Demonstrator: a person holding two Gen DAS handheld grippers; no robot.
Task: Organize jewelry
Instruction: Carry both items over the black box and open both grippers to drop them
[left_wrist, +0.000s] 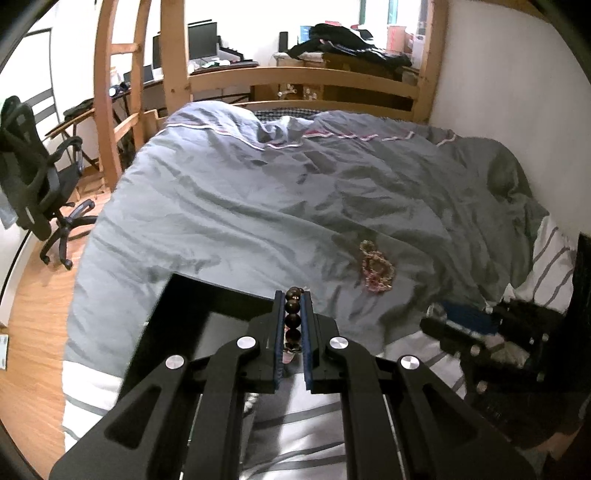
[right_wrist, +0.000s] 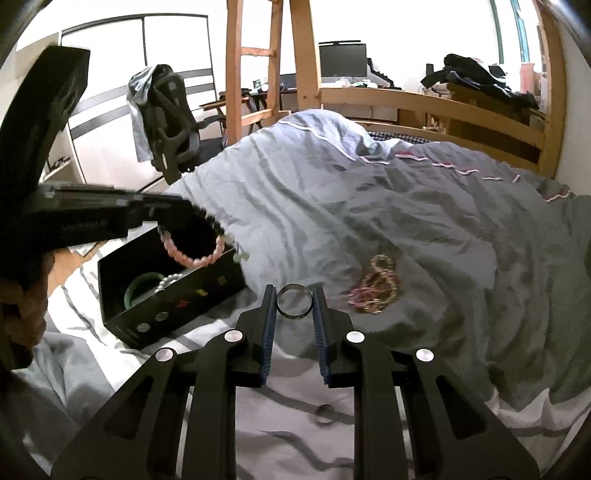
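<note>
From the left wrist view, the left gripper (left_wrist: 293, 295) has its fingers clamped on a beaded bracelet (left_wrist: 292, 314) — dark beads stacked between the pads — above the black box (left_wrist: 177, 310) on the bed (left_wrist: 229, 199). A tangled chain pile (left_wrist: 376, 267) lies on the duvet, apart from the box.

From the right wrist view, the right gripper (right_wrist: 294, 300) pinches a silver ring (right_wrist: 294, 301) between its fingers, off the bedding. The box (right_wrist: 122, 295) already holds a green bangle (right_wrist: 138, 290) and pearls (right_wrist: 170, 281).

Both pieces look mid-carry; next comes lowering each over the box and releasing — then the chains.
</note>
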